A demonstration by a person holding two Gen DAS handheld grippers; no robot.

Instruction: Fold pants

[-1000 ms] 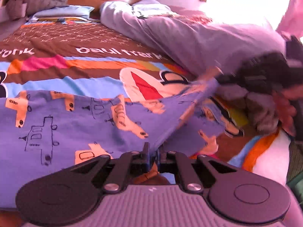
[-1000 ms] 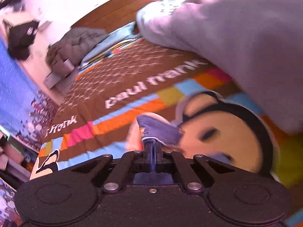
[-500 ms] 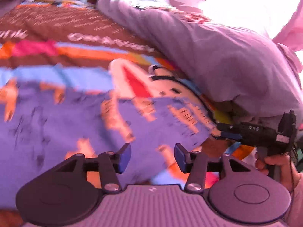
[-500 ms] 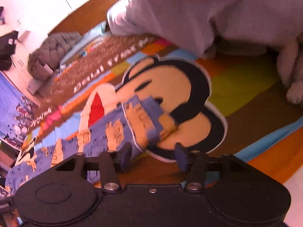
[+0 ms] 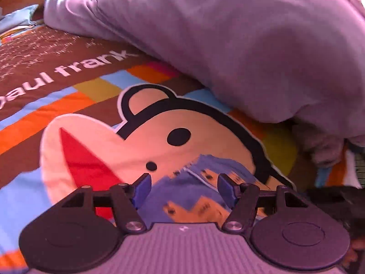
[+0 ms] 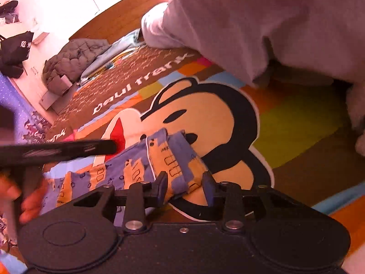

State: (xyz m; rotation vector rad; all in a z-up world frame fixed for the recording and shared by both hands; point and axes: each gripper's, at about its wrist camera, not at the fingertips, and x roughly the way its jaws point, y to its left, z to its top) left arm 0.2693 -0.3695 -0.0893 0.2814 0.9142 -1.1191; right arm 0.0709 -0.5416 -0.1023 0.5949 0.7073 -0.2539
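Left hand-held gripper (image 5: 183, 188) hung over the pants (image 5: 196, 196), jaws wide and opening, blue pads clear of the fabric. Cloth lay below and between the fingers, blurred, not pinched. Right hand-held gripper (image 6: 185, 186) sat low at the pants' near end (image 6: 168, 159), jaws closing, with the folded edge of the fabric between them; left finger (image 6: 160, 185) was right against the cloth, right finger (image 6: 208, 187) just beside it, so no firm pinch was visible. Pants were blue-purple with orange vehicle print, lying on the bed cover (image 6: 296, 118) across the lower part of the cartoon monkey face (image 6: 205, 105), stretching away to the left in the right wrist view. From that view the left tool's black body (image 6: 57, 151) crossed above the pants at the left, a hand (image 6: 25, 196) on its handle below. Lilac duvet (image 5: 228, 45) was bunched behind the monkey face, well apart from the pants. Grey quilted bundle (image 6: 73, 61) sat far back by the headboard.
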